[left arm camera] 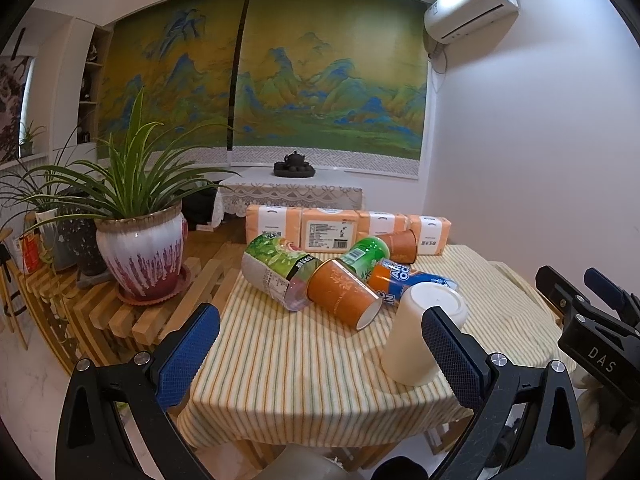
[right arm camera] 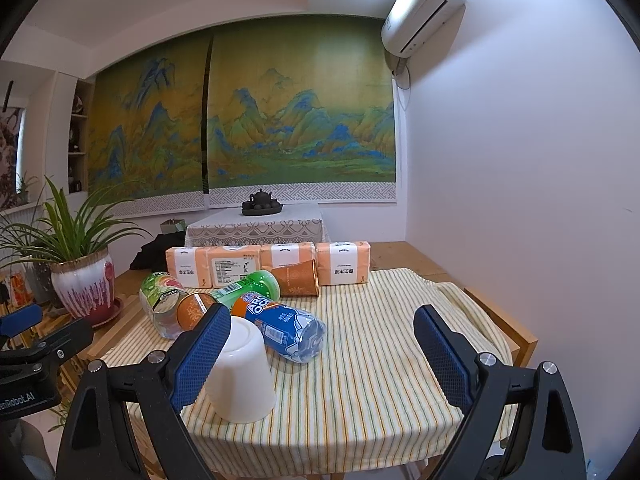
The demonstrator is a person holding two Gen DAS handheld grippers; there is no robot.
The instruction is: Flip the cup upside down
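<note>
Open tongs (right arm camera: 320,354) beside inverted cup (right arm camera: 240,376)

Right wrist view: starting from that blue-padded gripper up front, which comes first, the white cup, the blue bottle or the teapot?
Nearest to the right gripper:
1. White cup, upside down, just behind its left finger.
2. Blue bottle, lying behind the cup, mid-table.
3. Teapot, on the lace-covered table by the far wall.
</note>
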